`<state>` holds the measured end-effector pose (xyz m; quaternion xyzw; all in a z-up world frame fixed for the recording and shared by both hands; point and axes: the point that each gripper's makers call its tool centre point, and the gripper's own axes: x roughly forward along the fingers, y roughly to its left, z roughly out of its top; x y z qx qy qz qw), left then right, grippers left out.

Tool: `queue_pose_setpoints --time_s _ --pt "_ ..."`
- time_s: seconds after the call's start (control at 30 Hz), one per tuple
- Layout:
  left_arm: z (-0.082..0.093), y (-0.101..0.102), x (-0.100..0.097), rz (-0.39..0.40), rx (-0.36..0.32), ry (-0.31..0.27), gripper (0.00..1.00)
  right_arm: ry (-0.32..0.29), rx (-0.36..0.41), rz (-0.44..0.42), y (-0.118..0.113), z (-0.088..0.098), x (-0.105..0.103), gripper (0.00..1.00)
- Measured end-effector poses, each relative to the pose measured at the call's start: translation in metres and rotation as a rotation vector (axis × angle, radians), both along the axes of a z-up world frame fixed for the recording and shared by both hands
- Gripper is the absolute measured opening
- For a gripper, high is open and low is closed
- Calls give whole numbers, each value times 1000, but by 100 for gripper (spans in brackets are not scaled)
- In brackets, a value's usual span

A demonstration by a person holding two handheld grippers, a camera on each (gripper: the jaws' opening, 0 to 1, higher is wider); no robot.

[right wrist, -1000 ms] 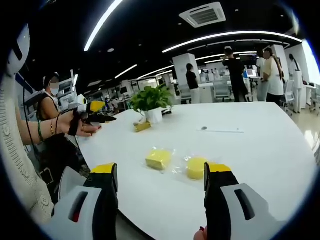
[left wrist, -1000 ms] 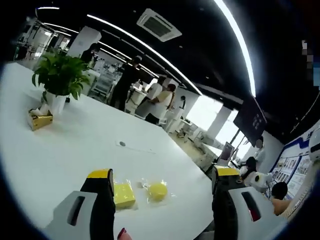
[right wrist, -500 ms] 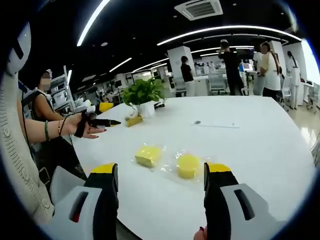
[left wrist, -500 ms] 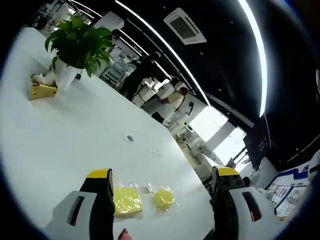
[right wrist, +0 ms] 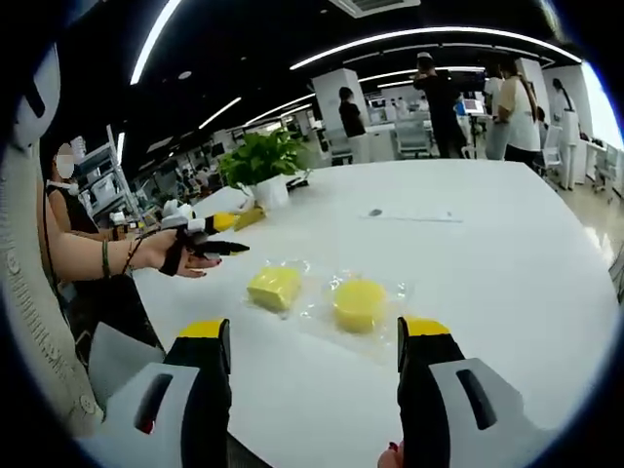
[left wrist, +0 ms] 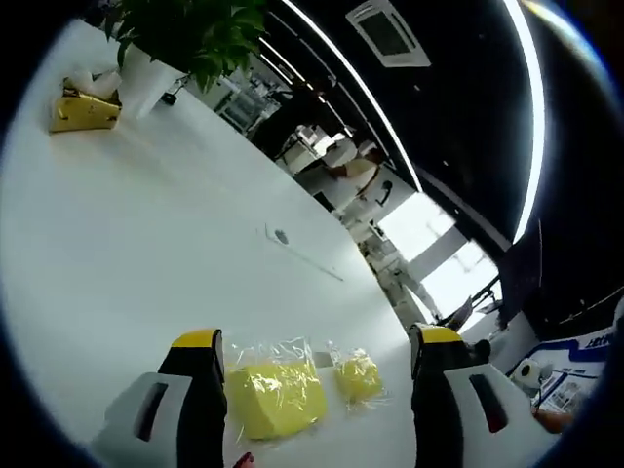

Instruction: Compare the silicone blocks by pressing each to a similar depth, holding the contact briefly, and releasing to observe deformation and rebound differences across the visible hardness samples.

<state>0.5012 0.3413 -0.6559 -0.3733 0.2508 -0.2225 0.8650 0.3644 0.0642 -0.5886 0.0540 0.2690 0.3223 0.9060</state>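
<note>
While both tools hang above a broad white table (right wrist: 507, 244), two yellow silicone samples in clear wrapping lie side by side on its surface. Seen from the left gripper view, the left tool (left wrist: 314, 366) stands released, jaws wide apart, with the square silicone block (left wrist: 273, 400) just beyond its left jaw and the round silicone block (left wrist: 359, 375) nearer its right jaw; neither jaw touches a sample. Seen from the right gripper view, the right tool (right wrist: 314, 353) is likewise spread open and holds nothing, the round silicone block (right wrist: 358, 303) lying just ahead between its jaws and the square silicone block (right wrist: 274, 288) beside it to the left. A potted plant (right wrist: 261, 166) stands farther back on the table, and the person's hand (right wrist: 185, 255) carries the left tool at the table's left edge.
</note>
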Motion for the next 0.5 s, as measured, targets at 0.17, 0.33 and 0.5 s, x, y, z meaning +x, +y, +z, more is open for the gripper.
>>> queue_pose_setpoints --time_s 0.17,0.33,0.5 --pt "-20 2 9 42 -17 3 77 20 -21 0 -1 -7 8 63" --pt "-39 4 14 62 -37 8 70 38 -34 1 1 -12 14 63" --pt "-54 3 14 67 -106 24 54 56 -49 6 3 -18 16 63"
